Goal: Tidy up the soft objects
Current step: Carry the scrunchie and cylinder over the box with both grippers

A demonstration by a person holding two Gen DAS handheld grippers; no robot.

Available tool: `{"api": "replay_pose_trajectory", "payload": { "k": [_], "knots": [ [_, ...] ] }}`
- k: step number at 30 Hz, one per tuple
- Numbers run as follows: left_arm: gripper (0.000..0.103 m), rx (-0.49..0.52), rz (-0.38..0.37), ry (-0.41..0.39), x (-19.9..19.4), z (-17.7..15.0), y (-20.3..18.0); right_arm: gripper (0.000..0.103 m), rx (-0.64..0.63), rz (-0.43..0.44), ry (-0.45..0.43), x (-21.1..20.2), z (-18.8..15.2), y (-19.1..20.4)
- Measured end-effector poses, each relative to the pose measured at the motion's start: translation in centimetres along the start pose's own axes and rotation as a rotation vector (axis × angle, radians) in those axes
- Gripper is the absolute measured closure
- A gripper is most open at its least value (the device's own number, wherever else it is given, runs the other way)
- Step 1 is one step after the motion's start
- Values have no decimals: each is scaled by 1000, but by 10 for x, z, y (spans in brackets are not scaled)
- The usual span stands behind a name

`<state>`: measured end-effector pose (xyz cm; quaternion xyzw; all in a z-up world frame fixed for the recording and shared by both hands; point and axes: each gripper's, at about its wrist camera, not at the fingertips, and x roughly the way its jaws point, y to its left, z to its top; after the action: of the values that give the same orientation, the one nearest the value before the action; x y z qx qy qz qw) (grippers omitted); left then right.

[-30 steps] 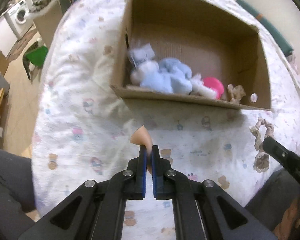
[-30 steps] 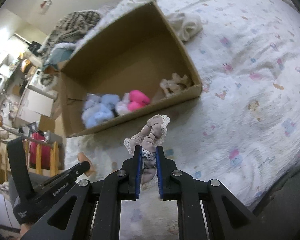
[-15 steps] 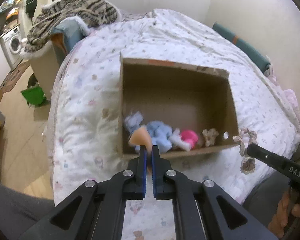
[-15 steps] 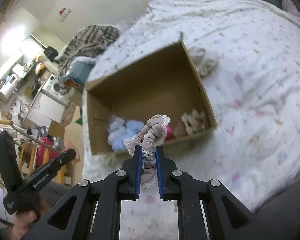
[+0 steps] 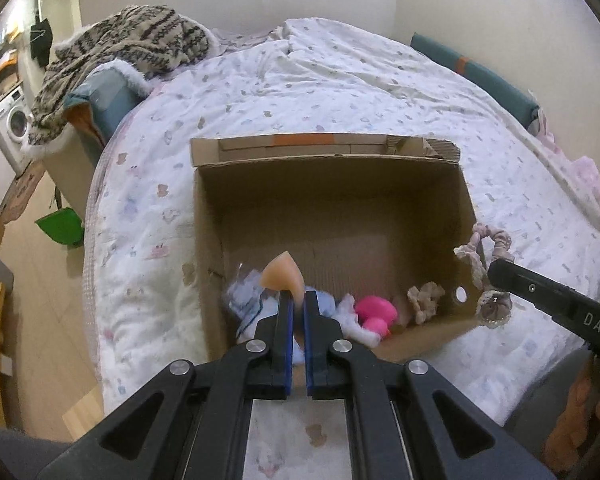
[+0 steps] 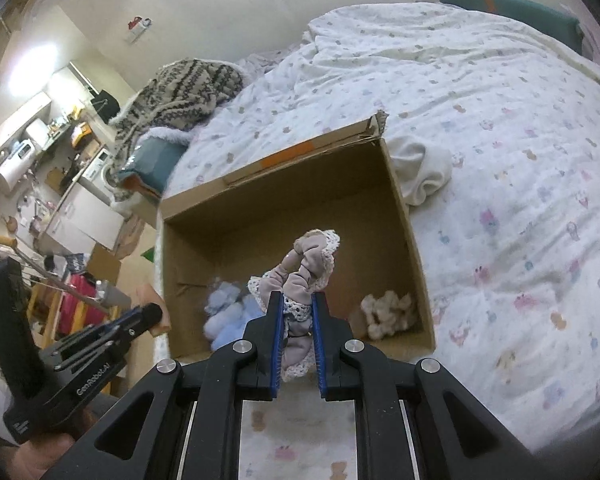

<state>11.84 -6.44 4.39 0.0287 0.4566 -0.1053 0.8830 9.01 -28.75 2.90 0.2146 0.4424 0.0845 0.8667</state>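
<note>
left gripper (image 5: pixel 296 300) nearest in its own view, blue-lined jaws pinched narrow on a peach teardrop sponge (image 5: pixel 283 275) that sticks up past the fingertips, held above the near edge of the cardboard box (image 5: pixel 332 188). right gripper (image 6: pixel 297 300) clamped on a taupe lace-trimmed scrunchie (image 6: pixel 308 264), which bunches up above the jaws and hangs below them; it sits over the near wall of the box too. in the left view that same scrunchie dangles just outside the box's right wall

inside the box, along the near wall: light blue plush toy (image 6: pixel 226 314) at left, pink soft ball (image 5: pixel 376 312) in the middle, beige scrunchie (image 6: pixel 388 312) toward the right corner. far half of the box floor bare cardboard, orange tape on the back flap

box rests on a bed with a white printed quilt (image 6: pixel 500 152). cream cloth (image 6: pixel 420 172) bunched against the box's far right corner. beyond, a striped knit blanket (image 5: pixel 128 44) piled at the bed's far left, teal cushion (image 5: pixel 476 76) along the right wall, washing machine (image 5: pixel 14 124) at far left
</note>
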Motion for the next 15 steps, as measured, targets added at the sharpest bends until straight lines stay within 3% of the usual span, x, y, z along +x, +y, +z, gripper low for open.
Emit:
{"api": "replay_pose_trajectory", "payload": {
  "k": [15],
  "knots": [
    [99, 53, 52, 56, 67, 15, -17, 88, 15, -27, 60, 57, 3, -25]
  ]
}}
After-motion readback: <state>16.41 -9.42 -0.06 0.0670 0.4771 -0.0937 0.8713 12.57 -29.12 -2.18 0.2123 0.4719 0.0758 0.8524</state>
